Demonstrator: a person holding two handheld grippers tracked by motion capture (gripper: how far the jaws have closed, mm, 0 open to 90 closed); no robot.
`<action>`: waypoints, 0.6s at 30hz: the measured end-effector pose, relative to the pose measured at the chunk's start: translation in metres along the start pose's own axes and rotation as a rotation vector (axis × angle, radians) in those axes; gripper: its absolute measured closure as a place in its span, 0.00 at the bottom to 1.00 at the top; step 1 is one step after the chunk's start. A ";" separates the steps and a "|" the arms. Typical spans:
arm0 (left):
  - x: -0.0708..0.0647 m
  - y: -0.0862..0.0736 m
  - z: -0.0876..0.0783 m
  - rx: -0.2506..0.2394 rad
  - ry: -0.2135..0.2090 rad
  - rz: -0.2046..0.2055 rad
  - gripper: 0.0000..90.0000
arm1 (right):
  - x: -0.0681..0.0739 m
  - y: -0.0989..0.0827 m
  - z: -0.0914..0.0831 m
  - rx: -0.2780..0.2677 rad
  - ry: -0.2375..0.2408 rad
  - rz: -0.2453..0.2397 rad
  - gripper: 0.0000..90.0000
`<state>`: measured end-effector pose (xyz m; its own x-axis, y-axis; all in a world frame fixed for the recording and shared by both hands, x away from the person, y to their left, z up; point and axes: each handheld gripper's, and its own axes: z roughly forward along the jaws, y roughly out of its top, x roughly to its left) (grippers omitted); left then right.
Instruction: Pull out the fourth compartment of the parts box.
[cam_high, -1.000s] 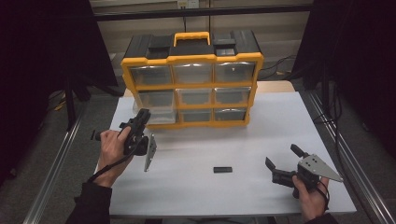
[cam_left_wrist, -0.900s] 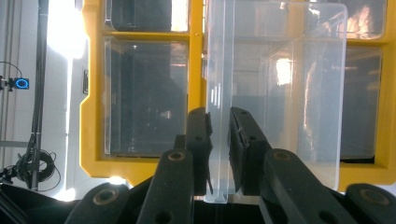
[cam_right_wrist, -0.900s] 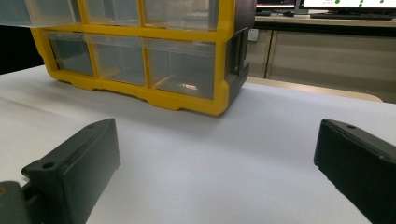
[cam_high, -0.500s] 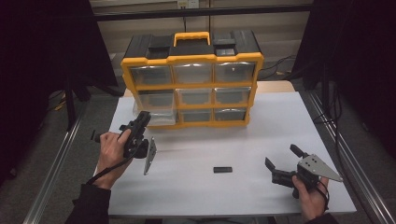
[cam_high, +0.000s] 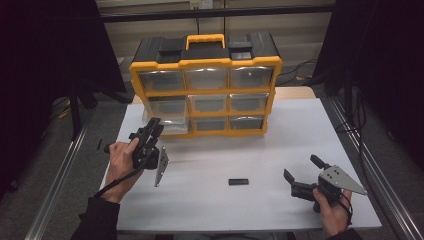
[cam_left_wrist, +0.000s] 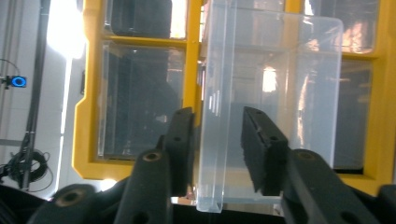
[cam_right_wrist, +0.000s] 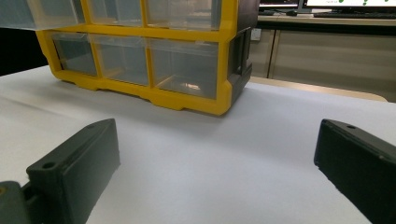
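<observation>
A yellow and black organiser (cam_high: 205, 90) with clear drawers stands at the back of the white table (cam_high: 280, 145). Its bottom left drawer (cam_high: 167, 126) is pulled part way out. My left gripper (cam_high: 150, 134) sits at that drawer's front. In the left gripper view the clear drawer front (cam_left_wrist: 299, 70) stands between the jaws of the left gripper (cam_left_wrist: 217, 116). These jaws have just been opening, and a small gap shows at each pad. My right gripper (cam_high: 302, 172) rests near the front right, open and empty (cam_right_wrist: 217, 135). A small black block (cam_high: 238, 181) lies on the table between the hands.
The organiser (cam_right_wrist: 187, 60) lies well ahead of the right gripper, with bare white tabletop (cam_right_wrist: 224, 154) between them. Metal rails (cam_high: 370, 165) run along both sides of the table. Dark stands and cables (cam_high: 75, 105) are on the floor to the left.
The left gripper's jaws stand slightly wider around the drawer front than before. Both hands stay where they were, and the black block has not moved.
</observation>
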<state>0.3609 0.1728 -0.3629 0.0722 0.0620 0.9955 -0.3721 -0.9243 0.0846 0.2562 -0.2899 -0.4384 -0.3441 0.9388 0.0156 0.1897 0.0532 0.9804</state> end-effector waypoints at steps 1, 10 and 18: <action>0.000 0.000 0.000 0.001 0.001 -0.003 0.66 | 0.000 0.000 0.000 -0.001 -0.001 0.002 0.00; 0.001 -0.004 0.002 0.016 0.027 -0.054 0.35 | 0.000 0.000 0.000 0.000 0.001 -0.001 0.00; 0.005 -0.005 0.002 -0.002 0.018 -0.146 0.21 | 0.000 0.000 0.000 0.001 0.000 0.000 0.00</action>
<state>0.3653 0.1765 -0.3588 0.1090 0.2029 0.9731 -0.3604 -0.9043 0.2289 0.2563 -0.2898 -0.4384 -0.3446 0.9386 0.0158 0.1908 0.0536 0.9802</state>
